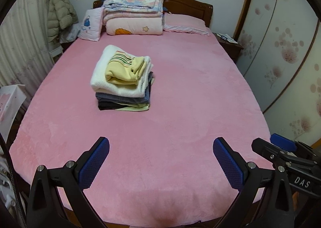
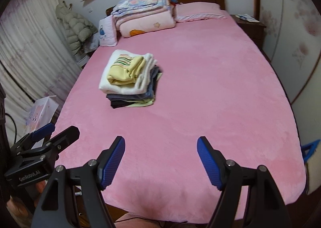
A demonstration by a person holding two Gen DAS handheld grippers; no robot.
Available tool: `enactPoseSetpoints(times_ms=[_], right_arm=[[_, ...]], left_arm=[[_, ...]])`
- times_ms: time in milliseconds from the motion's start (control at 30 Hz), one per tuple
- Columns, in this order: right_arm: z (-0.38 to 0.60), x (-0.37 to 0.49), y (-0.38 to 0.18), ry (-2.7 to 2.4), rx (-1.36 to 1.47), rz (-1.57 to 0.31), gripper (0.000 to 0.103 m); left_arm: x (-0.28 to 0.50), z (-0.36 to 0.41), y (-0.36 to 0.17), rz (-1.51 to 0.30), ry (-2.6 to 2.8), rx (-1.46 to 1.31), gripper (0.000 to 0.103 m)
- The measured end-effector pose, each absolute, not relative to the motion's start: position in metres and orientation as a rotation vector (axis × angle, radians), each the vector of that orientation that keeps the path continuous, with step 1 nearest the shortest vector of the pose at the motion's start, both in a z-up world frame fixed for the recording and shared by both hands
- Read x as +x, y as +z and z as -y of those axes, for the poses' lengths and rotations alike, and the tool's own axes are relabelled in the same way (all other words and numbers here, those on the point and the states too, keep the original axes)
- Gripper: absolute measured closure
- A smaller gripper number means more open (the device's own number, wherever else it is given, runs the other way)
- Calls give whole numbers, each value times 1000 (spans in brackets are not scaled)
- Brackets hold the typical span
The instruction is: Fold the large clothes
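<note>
A stack of folded clothes [image 1: 122,79] sits on the pink bed [image 1: 180,107], left of the middle: a yellow striped garment on top, a white fleece under it, then grey, black and pale yellow pieces. The stack also shows in the right wrist view [image 2: 130,79]. My left gripper [image 1: 160,147] is open and empty above the bed's near end. My right gripper [image 2: 160,147] is open and empty beside it; it also shows at the right edge of the left wrist view [image 1: 280,147]. The left gripper appears at the left of the right wrist view [image 2: 54,133].
Folded quilts [image 1: 134,13] and pillows [image 1: 186,23] lie at the wooden headboard [image 1: 190,3]. A puffy jacket [image 1: 58,13] hangs at the left by the curtain. A nightstand [image 1: 228,45] and a flowered wardrobe [image 1: 284,47] stand to the right. A white box [image 2: 40,111] sits left of the bed.
</note>
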State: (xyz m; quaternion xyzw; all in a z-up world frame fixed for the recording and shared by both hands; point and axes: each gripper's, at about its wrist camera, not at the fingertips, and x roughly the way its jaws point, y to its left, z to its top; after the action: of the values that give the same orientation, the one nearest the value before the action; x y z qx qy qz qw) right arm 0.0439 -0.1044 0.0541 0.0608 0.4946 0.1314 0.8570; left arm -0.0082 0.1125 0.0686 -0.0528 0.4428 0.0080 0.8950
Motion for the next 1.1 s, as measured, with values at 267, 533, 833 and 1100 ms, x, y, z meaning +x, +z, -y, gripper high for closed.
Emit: enactPoseSetpoints(times_ms=[267,533,833,1100], right_arm=[[109,23,54,185,49,-992,28],[113,19,51,161,35,-1007,28],[116,19,51,144,25,-1001,28],[118,17,49,138,29,-1008,28]], left_arm=[[-21,-94,58,-950,29,-104,1],[-23,-85,59,-954,34,-98,1],[-23,-79,60,-948,46,-78,1],[-22,-78,59,-959,50,-72,1]])
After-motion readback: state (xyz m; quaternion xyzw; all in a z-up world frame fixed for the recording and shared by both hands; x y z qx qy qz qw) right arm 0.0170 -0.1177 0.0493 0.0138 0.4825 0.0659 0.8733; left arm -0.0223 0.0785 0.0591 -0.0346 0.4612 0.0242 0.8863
